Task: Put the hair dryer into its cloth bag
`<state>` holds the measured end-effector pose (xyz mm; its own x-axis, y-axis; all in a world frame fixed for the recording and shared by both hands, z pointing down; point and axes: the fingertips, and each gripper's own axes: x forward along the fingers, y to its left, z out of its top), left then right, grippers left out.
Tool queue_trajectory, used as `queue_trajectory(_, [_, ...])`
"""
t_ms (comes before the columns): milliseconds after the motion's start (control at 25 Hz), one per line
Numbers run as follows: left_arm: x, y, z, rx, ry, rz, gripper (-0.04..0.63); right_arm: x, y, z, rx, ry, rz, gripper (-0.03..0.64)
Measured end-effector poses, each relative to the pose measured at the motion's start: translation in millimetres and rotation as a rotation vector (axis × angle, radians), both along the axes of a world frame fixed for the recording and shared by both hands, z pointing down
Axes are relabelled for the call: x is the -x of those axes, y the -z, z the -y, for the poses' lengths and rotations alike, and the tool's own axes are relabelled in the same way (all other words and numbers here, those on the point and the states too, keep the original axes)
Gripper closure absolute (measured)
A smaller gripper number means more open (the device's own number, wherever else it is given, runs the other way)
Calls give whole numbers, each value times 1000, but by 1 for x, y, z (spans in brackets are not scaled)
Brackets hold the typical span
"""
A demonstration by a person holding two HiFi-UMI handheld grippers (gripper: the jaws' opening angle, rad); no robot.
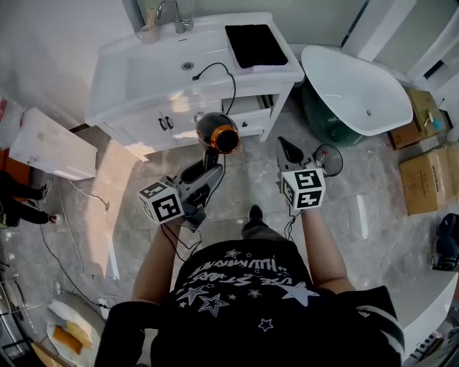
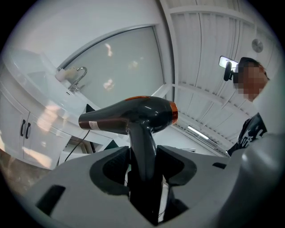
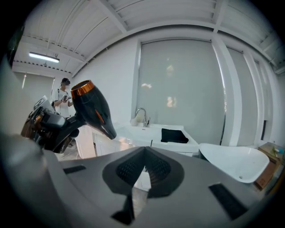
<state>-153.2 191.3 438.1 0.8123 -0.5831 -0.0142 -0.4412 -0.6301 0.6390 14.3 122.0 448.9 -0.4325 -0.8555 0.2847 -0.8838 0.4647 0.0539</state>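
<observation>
A black hair dryer (image 1: pixel 217 133) with an orange ring is held up in front of the vanity. My left gripper (image 1: pixel 208 170) is shut on its handle (image 2: pixel 143 149), and the dryer's body (image 2: pixel 129 116) stands above the jaws in the left gripper view. Its cord (image 1: pixel 219 72) runs back over the vanity. The black cloth bag (image 1: pixel 255 44) lies flat on the right end of the vanity top (image 1: pixel 158 68); the same bag (image 3: pixel 174 136) appears in the right gripper view. My right gripper (image 1: pixel 289 149) is shut and empty, to the right of the dryer (image 3: pixel 91 107).
A sink basin with a faucet (image 1: pixel 176 16) occupies the vanity's left part. A white bathtub (image 1: pixel 355 89) stands to the right, with cardboard boxes (image 1: pixel 427 168) beyond it. A white box (image 1: pixel 49 143) sits on the floor at left. A person (image 3: pixel 64 95) stands in the background.
</observation>
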Motion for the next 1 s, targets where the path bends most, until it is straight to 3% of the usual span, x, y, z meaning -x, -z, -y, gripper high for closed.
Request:
queue_trajectory(400, [-59,8,70,-10,54,44,387,-53,-2,97,6,76,35,611])
queue_trajectory(720, [-96,10,105,-2,103,48,387,-89,-14,136,33,138,54,611])
queue_trajectory(1000, [-108,3,122,23,79,64,387,-104,-22,156,53,140,60,611])
